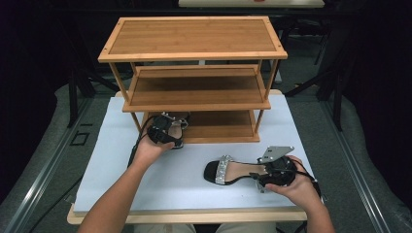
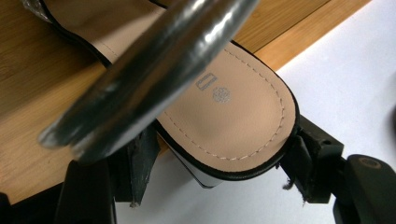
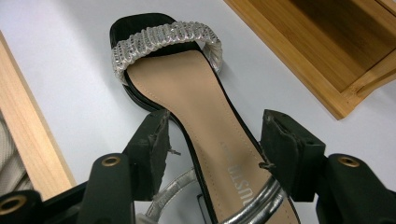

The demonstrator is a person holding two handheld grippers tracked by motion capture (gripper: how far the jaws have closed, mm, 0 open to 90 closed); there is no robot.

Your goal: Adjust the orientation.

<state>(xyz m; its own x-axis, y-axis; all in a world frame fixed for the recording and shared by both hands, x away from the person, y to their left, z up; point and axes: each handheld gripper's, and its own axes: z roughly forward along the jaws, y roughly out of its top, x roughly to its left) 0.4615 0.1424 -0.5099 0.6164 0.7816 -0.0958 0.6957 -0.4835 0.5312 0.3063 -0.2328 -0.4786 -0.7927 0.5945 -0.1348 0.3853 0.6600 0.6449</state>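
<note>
On the bottom shelf [image 1: 218, 130] of the rack [image 1: 194, 36], the left gripper [image 1: 167, 132] is setting down one sandal [image 2: 233, 107], so the pair can sit there. Its fingers [image 2: 135, 163] are hugging the heel, but I cannot tell if they are squeezing. On the tabletop [image 1: 145, 179], the right gripper [image 1: 272, 170] is waiting, fingers [image 3: 149, 140] beside the other sandal [image 3: 187, 93], ready to lift it.

The person is working with bare forearms, no sleeves showing, while the black left gripper [image 1: 166, 133] and black right gripper [image 1: 272, 171] are each trailing a dark cable, the right one carrying a grey three-cornered plate and brass-ringed holes.
</note>
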